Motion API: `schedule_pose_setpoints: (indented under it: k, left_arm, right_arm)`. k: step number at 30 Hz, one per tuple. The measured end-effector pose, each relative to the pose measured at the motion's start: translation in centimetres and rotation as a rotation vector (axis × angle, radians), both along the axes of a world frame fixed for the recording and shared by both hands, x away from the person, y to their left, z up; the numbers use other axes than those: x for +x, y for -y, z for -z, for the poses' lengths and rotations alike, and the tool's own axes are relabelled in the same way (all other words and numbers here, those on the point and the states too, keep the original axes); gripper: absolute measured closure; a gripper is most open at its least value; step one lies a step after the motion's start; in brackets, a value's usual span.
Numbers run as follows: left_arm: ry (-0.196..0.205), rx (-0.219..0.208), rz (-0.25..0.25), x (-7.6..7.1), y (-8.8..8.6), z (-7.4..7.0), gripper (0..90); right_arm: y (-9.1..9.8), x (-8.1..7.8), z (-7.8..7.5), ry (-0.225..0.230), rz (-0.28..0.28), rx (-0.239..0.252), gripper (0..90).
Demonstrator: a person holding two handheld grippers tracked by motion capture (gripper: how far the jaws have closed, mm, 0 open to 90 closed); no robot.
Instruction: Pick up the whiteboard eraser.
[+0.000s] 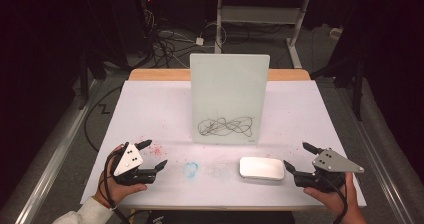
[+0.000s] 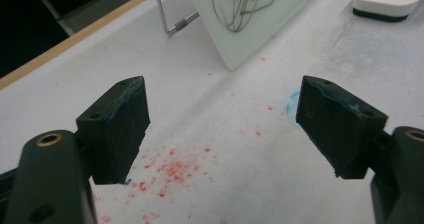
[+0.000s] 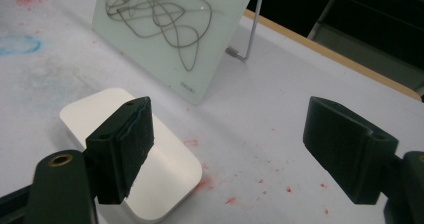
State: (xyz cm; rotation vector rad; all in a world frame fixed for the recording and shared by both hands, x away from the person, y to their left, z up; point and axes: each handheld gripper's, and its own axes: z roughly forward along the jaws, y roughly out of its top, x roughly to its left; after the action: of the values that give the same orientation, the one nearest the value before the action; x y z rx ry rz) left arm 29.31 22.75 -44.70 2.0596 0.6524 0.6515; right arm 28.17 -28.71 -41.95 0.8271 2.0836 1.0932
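The right claw [image 1: 296,158] stands with its jaws wide apart and nothing between them, just beside the white eraser [image 1: 262,168], which lies flat on the worktop [image 1: 150,109] off the claw's left jaw. In the right gripper view the eraser [image 3: 150,169] sits partly behind that left jaw rather than in the gap, so I'd say a straight close from here would catch only a corner, or shove the block sideways across the paper. Its top looks smooth and rounded, so a shallow pinch could well slip off.

Beyond the eraser, ahead of the claw, the glass board [image 1: 229,99] stands propped on a thin wire stand [image 3: 248,34], its black scribble [image 1: 225,126] low on the face. A hard wipe could tip it backwards, I reckon, since only that stand braces it.

The right hand [image 1: 332,196] holds its claw low and roughly level, pointing inward. The left claw [image 1: 152,155] is likewise gaping and empty, held low in the left hand [image 1: 120,184] above red specks [image 2: 170,171], well away from the eraser.
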Motion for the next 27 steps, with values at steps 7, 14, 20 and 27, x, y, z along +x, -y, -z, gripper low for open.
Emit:
schedule_pose_setpoints:
  k: [7, 14, 20, 27]
  left_arm:
    - [-0.039, 0.031, -0.004, 0.4, -0.1, 0.7, 20.6]
    - [-0.084, 0.061, 0.0, 0.5, -0.1, 1.3, 20.5]
    - [-0.093, 0.073, 0.004, -0.1, 0.0, 1.5, 20.5]
    - [-0.121, 0.068, -0.007, -0.5, -0.5, 1.7, 20.5]
  right_arm:
    - [0.1, 0.9, 0.8, -0.105, -0.07, -0.107, 18.1]
    - [-0.3, 2.9, 0.7, -0.209, -0.193, -0.172, 20.4]
    - [-2.1, 4.4, 0.6, -0.263, -0.274, -0.253, 21.2]
    - [-5.9, 5.5, 1.6, -0.354, -0.397, -0.374, 21.4]
